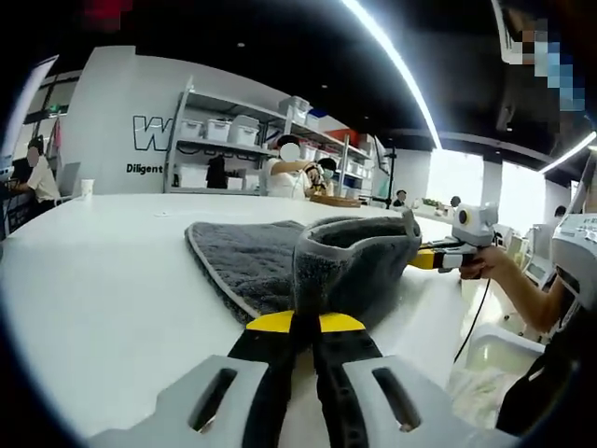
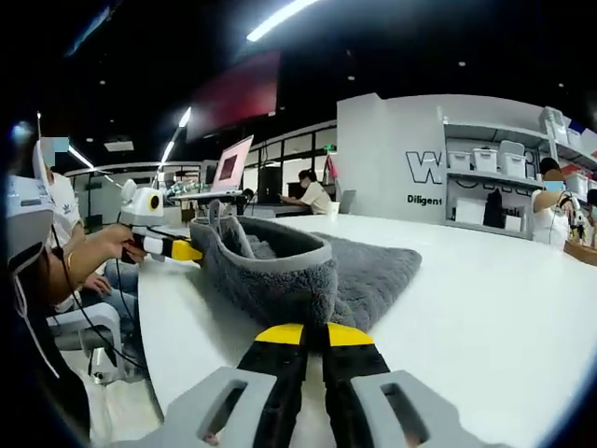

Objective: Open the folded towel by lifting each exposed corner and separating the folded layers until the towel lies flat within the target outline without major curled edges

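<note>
A grey towel (image 1: 270,261) with a pale hem lies on the white table (image 1: 103,280). Its near edge is raised into a curved fold between both grippers. My left gripper (image 1: 305,322) is shut on the towel's near edge, yellow tips pressed together. In the left gripper view my right gripper (image 1: 431,259) comes in from the right, held by a hand, at the towel's other raised corner. In the right gripper view my right gripper (image 2: 314,333) is shut on the towel (image 2: 308,271), and my left gripper (image 2: 179,249) holds the far raised corner.
The table's edge (image 1: 438,327) runs close beside the grippers, with a cable and white chair below. Shelves with white bins (image 1: 233,140) stand behind the table. People sit at the far side, and a laptop (image 2: 229,168) is at the back.
</note>
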The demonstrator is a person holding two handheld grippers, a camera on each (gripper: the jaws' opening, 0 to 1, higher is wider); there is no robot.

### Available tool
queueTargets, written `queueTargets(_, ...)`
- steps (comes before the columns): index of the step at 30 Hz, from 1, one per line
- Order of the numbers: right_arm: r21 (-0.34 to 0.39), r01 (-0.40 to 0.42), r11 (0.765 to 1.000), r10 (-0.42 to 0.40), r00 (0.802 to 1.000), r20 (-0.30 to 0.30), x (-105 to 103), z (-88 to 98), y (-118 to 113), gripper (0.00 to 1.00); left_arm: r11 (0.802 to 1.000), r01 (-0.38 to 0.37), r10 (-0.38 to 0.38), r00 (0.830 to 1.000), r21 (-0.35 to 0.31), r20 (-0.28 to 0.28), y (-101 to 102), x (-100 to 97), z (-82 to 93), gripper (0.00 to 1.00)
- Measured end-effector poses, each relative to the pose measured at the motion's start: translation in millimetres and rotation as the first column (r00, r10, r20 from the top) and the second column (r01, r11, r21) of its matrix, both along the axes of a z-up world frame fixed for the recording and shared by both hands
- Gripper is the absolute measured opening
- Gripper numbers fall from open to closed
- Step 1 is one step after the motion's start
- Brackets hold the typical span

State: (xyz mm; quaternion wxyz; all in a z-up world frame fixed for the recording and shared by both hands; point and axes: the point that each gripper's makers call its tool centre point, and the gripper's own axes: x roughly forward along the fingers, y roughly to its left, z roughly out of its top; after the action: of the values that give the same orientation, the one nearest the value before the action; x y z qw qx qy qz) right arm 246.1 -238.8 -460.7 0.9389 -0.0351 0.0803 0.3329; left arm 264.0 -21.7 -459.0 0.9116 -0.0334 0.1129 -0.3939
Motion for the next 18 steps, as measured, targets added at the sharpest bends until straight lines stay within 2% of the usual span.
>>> queueTargets(8,0.001,0.011,1.000,-0.011,1.000,-0.013,-5.5,-2.8,-3.0,0.00,1.000,-0.008,0.008,1.000,0.006,-0.007,3.0,-3.9,-1.7,0.06)
queueTargets(12,0.036,0.030,0.999,-0.029,1.000,-0.011,-11.9,3.3,-5.7,0.00,1.000,-0.021,0.021,1.000,0.008,-0.014,7.3,-9.0,-3.3,0.06)
queueTargets(18,0.024,0.030,0.999,-0.030,0.999,-0.010,-15.7,5.7,-5.7,0.00,0.999,-0.036,0.035,0.999,-0.007,-0.028,10.7,-14.4,-4.9,0.06)
